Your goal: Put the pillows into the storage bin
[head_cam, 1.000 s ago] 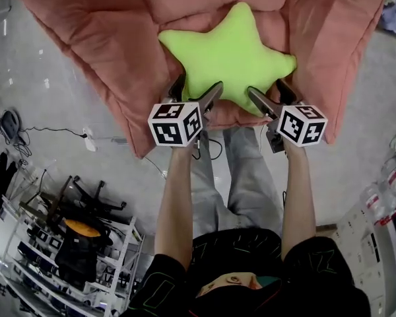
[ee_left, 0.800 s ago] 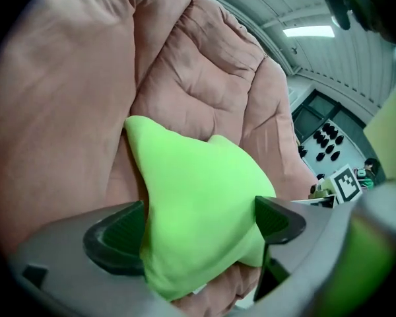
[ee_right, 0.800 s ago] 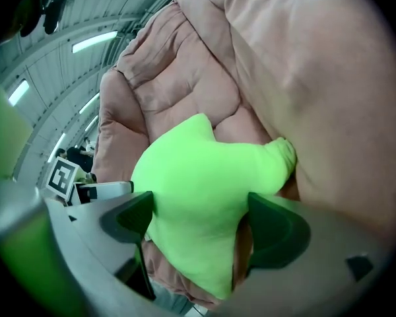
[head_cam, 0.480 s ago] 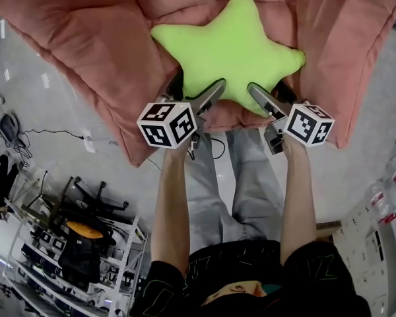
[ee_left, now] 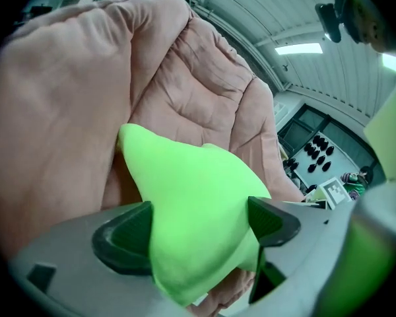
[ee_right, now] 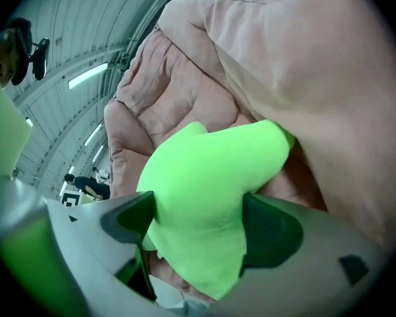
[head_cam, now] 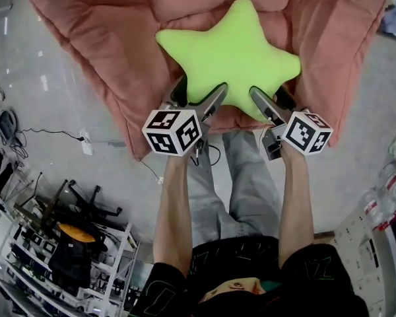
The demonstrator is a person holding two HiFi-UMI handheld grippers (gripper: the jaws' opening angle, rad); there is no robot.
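You grip the green star pillow where it lies on the pink quilt. Your left gripper is closing its jaws on one near point of the star, and your right gripper pinches the point beside it. The pillow lies straight ahead of both pairs of jaws, equally near each hand; no storage bin is in view, so the lift likely needs both grips moving together.
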